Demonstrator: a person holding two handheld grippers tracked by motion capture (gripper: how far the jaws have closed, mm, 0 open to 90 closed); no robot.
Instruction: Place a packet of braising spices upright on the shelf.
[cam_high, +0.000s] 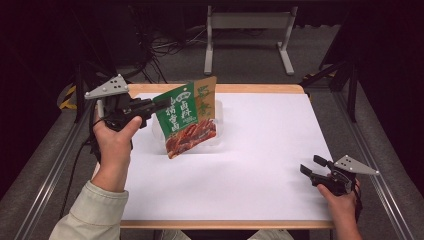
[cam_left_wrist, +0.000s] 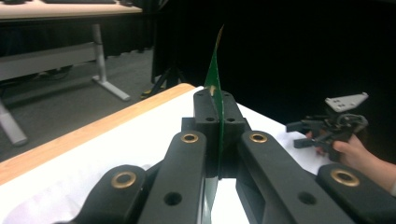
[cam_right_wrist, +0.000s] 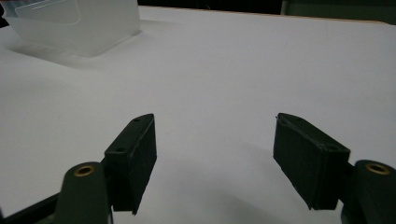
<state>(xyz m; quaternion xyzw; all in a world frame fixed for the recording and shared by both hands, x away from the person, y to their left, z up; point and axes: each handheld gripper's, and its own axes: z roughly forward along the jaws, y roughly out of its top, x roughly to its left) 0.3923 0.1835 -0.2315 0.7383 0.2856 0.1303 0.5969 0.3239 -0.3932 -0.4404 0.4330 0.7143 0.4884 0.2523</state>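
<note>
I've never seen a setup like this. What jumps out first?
A bright green snack packet is held up over the left of the white table, pinched by its edge in the left gripper. Behind it stands a clear plastic box. The right gripper rests open near the table's right edge.

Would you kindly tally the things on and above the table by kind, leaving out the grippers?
Green snack packets: 1
Brown paper packets: 1
Clear plastic bins: 1
Total: 3
</note>
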